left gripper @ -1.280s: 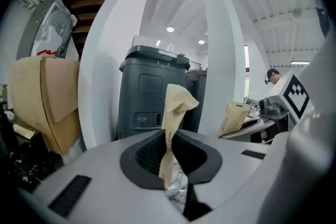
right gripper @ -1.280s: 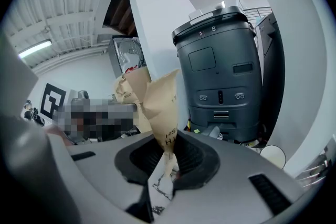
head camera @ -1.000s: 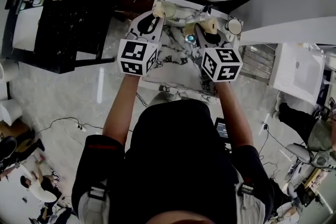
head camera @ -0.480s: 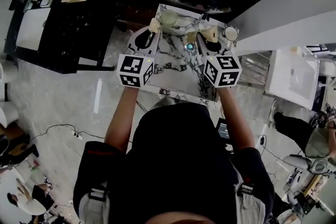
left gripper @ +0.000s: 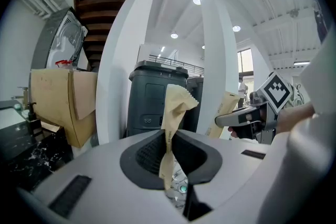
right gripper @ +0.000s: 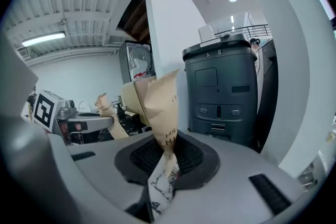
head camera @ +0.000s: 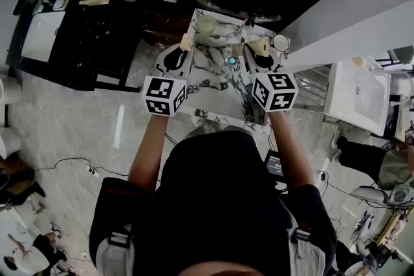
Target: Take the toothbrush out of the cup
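Pinching a tan paper scrap (left gripper: 176,105), the left hand-held gripper (head camera: 185,45) has its jaws nearly together on the strip. The scrap's zigzag-cut end stands up toward 12 o'clock in the left gripper view. It looks feather-light and limp, and likely to tear if tugged.

Between the two tools, a small teal-topped thing (head camera: 231,61) lies on the marble tabletop (head camera: 213,84). A pale rounded thing (head camera: 206,24) sits at the far edge, at 12 o'clock.

The right hand-held gripper (head camera: 251,50) is clamped, jaws narrow, on a longer printed paper sleeve (right gripper: 163,107), which rises toward 11 o'clock from the pads.

No bare toothbrush shows in any view. Judging by the sleeve's long shape, it is probably inside, a light, stiff stick in a soft skin. If so, the grip belongs on the stiff core low in the sleeve, since loose paper would crumple or slip.

The cup (head camera: 281,42) stands at 1 o'clock from the right tool, on the tabletop's far right corner. It looks empty from above, though it is too small to be sure.

The tabletop is small, and every edge drops to the floor. A white panel crowds the cup's side toward 2 o'clock, so the freest room is upward and back toward 6 o'clock.
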Demonstrator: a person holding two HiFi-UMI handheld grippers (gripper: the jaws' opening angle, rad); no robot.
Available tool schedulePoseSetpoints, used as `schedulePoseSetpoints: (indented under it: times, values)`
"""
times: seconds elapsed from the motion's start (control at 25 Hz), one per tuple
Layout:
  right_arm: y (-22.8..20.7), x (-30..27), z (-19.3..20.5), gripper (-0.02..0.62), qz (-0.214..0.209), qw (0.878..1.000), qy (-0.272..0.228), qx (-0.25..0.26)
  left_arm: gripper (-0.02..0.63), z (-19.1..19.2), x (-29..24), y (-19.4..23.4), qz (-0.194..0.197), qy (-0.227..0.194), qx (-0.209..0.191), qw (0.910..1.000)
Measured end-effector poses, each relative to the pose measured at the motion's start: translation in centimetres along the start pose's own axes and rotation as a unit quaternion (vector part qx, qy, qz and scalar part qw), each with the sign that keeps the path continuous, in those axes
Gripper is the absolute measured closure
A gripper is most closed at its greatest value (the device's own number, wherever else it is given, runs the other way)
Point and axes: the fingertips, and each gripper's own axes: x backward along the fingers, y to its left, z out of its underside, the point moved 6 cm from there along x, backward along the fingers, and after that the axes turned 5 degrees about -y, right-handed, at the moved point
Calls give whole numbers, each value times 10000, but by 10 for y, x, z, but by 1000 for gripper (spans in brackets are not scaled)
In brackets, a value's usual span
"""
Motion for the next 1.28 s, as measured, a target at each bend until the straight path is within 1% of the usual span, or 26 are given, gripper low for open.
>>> schedulePoseSetpoints:
  times: [0.12, 0.28, 0.44, 0.76, 0.88, 1.08, 1.28]
  values:
    - [-3, 8, -1, 518, -30, 10000, -78, 2, 558, -4, 3, -10, -14, -56, -18, 10000]
    - [-10, 18, -4, 518, -88, 9998, -157, -46, 558, -10, 5, -26, -103, -24, -250, 9996]
    - [-16, 38, -6, 518, -174, 9997, -179, -34, 558, -13, 12, -49, -177, -40, -203, 9996]
    - [-29, 86, -5, 518, -296, 9992, -286, 19, 558, -19, 27, -103, -203, -125, -347, 9991]
    - [-31, 105, -1, 518, -331, 9990, -312, -3, 558, -18, 37, -123, -235, -119, -450, 9986]
    - [-30, 137, 5, 518, -417, 9984, -370, -67, 558, -18, 57, -151, -300, -110, -435, 9985]
    - [-23, 165, 13, 518, -498, 9974, -499, -168, 558, -13, 83, -174, -450, -143, -482, 9977]
